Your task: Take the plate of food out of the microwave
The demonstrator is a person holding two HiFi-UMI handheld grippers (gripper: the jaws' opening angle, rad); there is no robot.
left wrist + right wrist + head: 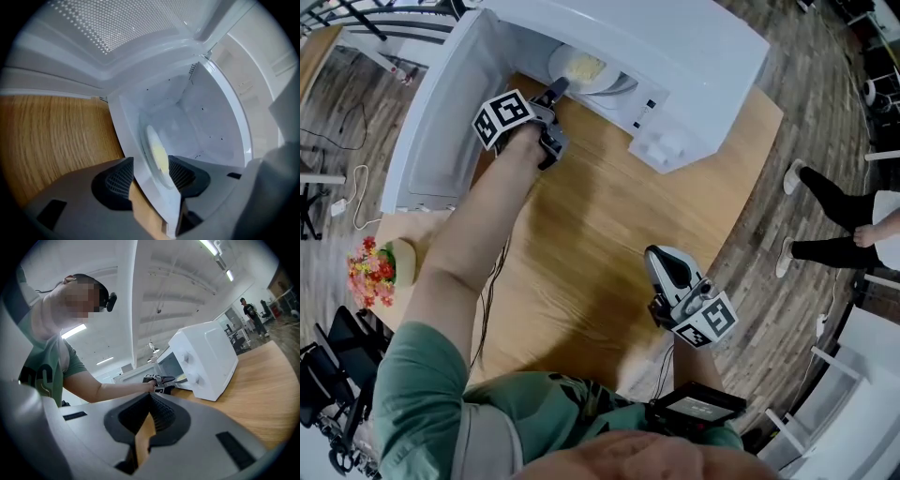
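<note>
A white microwave (675, 56) stands at the table's far side, its door (441, 122) swung wide to the left. Inside lies a white plate (586, 70) with pale yellow food. My left gripper (555, 92) reaches into the opening at the plate's near rim. In the left gripper view its jaws (149, 176) stand open astride the oven's front sill, with the plate (157, 152) just ahead beside the right pad; neither pad presses on it. My right gripper (661, 262) hovers over the table near its front edge, shut and empty (151, 399), looking across at the microwave (206, 357).
The wooden table (581, 244) carries a bunch of flowers (373, 272) at its left edge and a thin cable (492, 281) under my left arm. A person's legs (825, 216) stand on the floor to the right. White furniture sits at the bottom right.
</note>
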